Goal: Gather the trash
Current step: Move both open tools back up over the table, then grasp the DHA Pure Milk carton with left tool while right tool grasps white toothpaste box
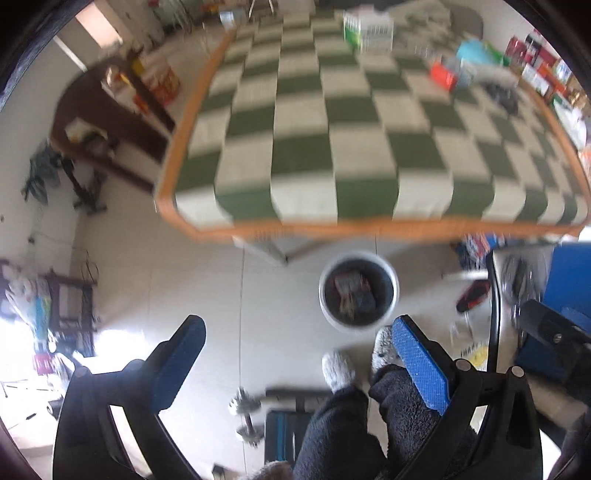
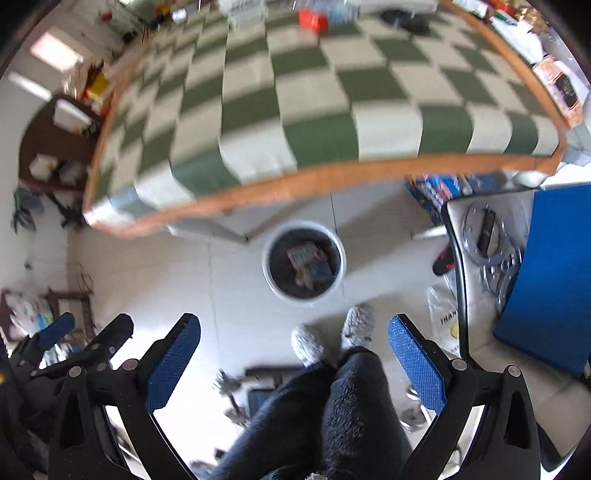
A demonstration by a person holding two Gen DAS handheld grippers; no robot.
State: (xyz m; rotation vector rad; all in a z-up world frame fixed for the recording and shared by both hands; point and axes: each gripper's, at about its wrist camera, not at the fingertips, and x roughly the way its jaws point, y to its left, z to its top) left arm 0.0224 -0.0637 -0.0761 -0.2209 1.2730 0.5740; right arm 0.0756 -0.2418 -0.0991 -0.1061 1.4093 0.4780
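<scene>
A white round trash bin (image 1: 359,291) stands on the floor in front of the table; it also shows in the right wrist view (image 2: 303,263). Crumpled wrappers (image 1: 354,290) lie inside it, and they show in the right wrist view (image 2: 308,264) too. My left gripper (image 1: 297,341) is open and empty, held high above the floor. My right gripper (image 2: 293,341) is open and empty, also high above the floor. On the green and white checkered table (image 1: 332,147), a red box (image 1: 443,75), a teal item (image 1: 474,51) and a green and white carton (image 1: 365,31) lie at the far side.
The person's legs and grey slippers (image 2: 334,338) stand behind the bin. A blue panel (image 2: 550,280) and a black-framed stand with metal rings (image 2: 491,247) are at the right. A dumbbell (image 1: 245,417) lies on the floor. A dark wooden shelf (image 1: 110,110) stands at the left.
</scene>
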